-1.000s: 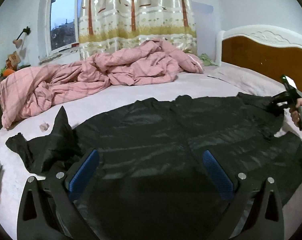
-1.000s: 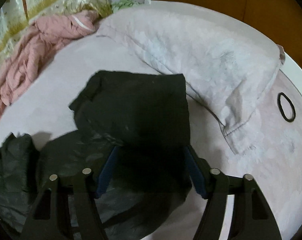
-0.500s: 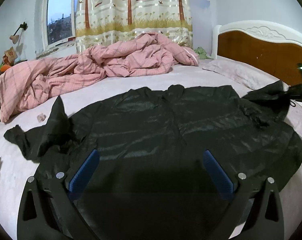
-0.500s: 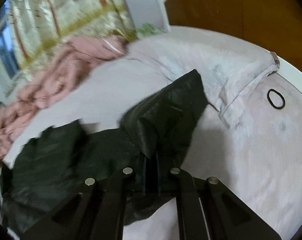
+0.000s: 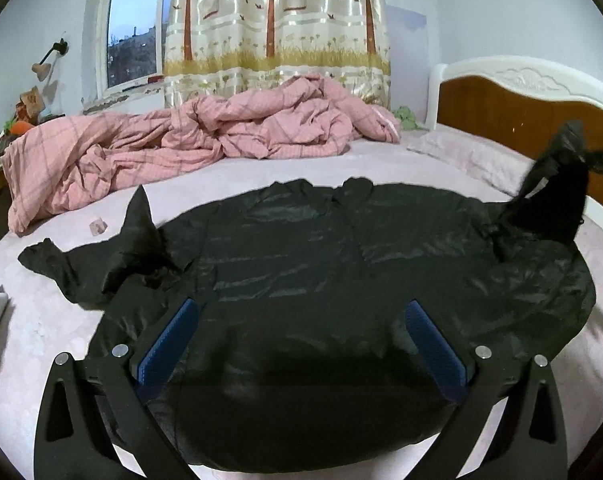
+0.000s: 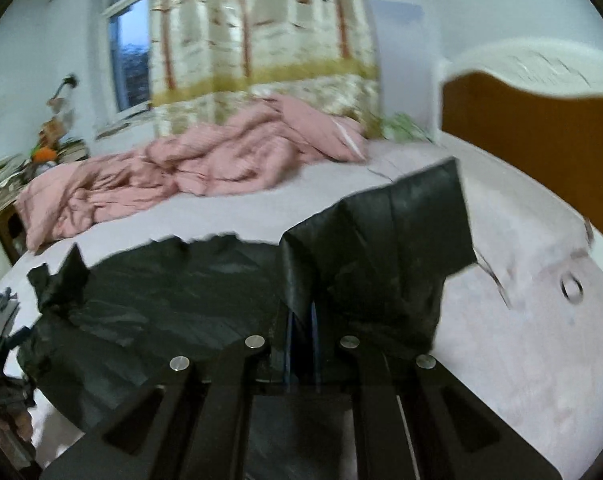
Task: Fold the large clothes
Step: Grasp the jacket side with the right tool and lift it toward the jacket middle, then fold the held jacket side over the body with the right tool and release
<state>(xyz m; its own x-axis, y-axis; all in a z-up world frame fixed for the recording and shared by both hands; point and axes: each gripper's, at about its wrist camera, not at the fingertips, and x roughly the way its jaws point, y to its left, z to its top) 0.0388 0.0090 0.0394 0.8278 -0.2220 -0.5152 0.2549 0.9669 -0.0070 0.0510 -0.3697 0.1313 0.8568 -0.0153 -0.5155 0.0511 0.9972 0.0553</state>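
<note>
Your black jacket (image 5: 321, 280) lies spread flat across the near half of the bed (image 5: 229, 184), collar toward the far side, hem toward you. Its left sleeve (image 5: 101, 256) is crumpled on the sheet with one fold standing up in a peak. Its right sleeve (image 6: 385, 240) is lifted off the bed: your right gripper (image 6: 301, 336) has its jaws pressed together on the cloth, and the sleeve stands up and away from them, its cuff end square against the pale sheet. In the left wrist view that same raised sleeve shows as a dark blurred shape at the far right.

Your left gripper (image 5: 301, 352) hangs over the jacket's near hem with its jaws spread wide, blue pads (image 5: 169, 344) apart and nothing between them but the jacket lying below; whether they touch the cloth you cannot tell.

The bed is covered in a pale lilac sheet. A pink checked quilt (image 5: 189, 144) is heaped along the far side, a pillow (image 5: 473, 156) lies at the far right by the wooden headboard (image 5: 533, 120) with its white trim. A dark ring (image 6: 572, 288) lies on the sheet to the right. Behind stand a tree-patterned curtain (image 5: 277, 24) and a window (image 5: 133, 40) with a dusk sky.

The right wrist view is motion-blurred, so edges there are soft. The jacket's near hem is cut off behind both grippers' frames.
</note>
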